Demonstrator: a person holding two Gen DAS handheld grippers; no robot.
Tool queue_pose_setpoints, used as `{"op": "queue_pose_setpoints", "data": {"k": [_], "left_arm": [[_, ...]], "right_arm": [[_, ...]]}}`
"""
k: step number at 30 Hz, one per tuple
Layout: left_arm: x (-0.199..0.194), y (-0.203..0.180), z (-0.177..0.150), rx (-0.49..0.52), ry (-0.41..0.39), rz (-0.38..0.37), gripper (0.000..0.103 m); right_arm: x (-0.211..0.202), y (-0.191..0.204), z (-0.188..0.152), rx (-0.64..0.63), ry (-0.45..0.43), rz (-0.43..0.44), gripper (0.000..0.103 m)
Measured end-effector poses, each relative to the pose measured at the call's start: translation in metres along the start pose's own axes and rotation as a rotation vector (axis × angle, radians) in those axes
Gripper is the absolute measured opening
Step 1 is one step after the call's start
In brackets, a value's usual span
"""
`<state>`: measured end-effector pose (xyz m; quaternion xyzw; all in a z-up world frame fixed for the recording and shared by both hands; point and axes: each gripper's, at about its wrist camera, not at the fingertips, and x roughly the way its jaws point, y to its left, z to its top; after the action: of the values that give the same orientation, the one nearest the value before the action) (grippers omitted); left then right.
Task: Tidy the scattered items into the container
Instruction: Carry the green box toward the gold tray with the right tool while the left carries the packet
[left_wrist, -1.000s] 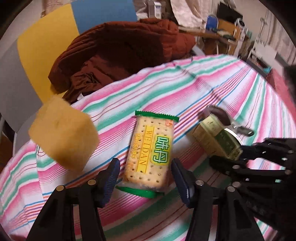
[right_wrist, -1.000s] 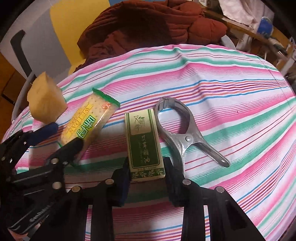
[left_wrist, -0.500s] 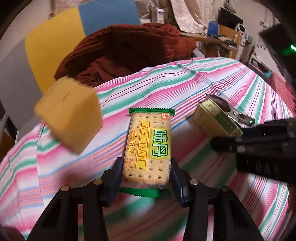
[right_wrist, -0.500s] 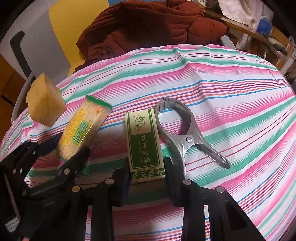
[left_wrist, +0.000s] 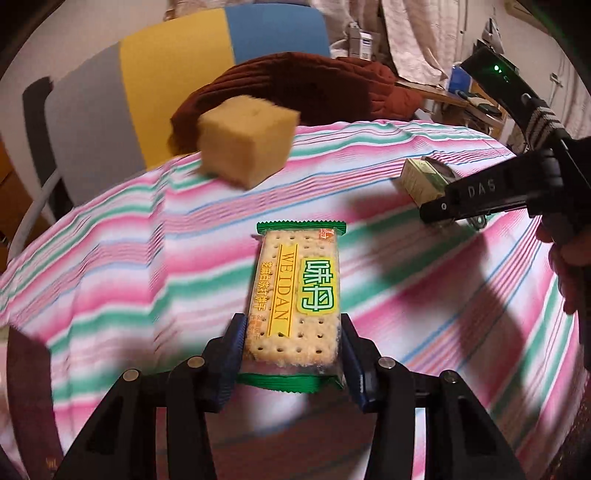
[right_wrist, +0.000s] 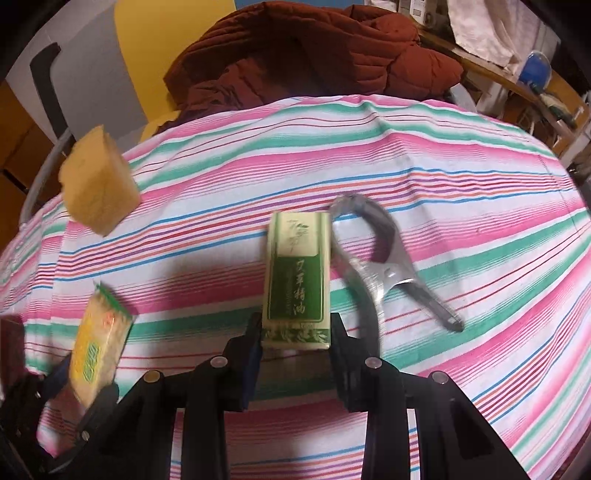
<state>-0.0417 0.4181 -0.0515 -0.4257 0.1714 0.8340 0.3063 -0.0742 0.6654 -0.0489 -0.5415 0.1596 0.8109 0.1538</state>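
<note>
My left gripper (left_wrist: 291, 347) is shut on a yellow and green cracker packet (left_wrist: 295, 295) and holds it by its near end, above the striped cloth. In the right wrist view the same packet (right_wrist: 99, 339) hangs tilted at the lower left. My right gripper (right_wrist: 295, 332) is shut on the near end of a green and white box (right_wrist: 297, 280). A metal spring clip (right_wrist: 384, 266) lies just right of the box. A yellow sponge block (left_wrist: 247, 140) sits near the table's far left edge. No container is in view.
The table wears a pink, green and white striped cloth (right_wrist: 443, 166). A brown padded jacket (right_wrist: 295, 55) is heaped on a grey, yellow and blue chair (left_wrist: 166, 74) behind the table. Something dark red (left_wrist: 22, 387) shows at the left edge. Cluttered shelves stand at the back right.
My left gripper closed on the cracker packet, raised it off the cloth and carried it leftward. The right gripper kept its hold on the box and stayed almost where it was.
</note>
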Motion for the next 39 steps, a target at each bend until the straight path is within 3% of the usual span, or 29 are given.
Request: {"op": "queue_pose_setpoints", "data": {"k": [8,26,39], "left_arm": [[-0.019,0.022,-0.026,-0.076,0.007,0.002,0.048],[-0.054,0.055,-0.080,-0.216,0.024,-0.039,0.048],[-0.104,0.069,-0.119,-0.219,-0.031,-0.072,0.048]], "right_arm": [[-0.003,0.020,-0.017,-0.025,0.002,0.009,0.034],[-0.020,0.078,-0.053,-0.039,0.002,0.208,0.034],[-0.042,0.125,-0.097,-0.096,0.000,0.322,0.034]]}}
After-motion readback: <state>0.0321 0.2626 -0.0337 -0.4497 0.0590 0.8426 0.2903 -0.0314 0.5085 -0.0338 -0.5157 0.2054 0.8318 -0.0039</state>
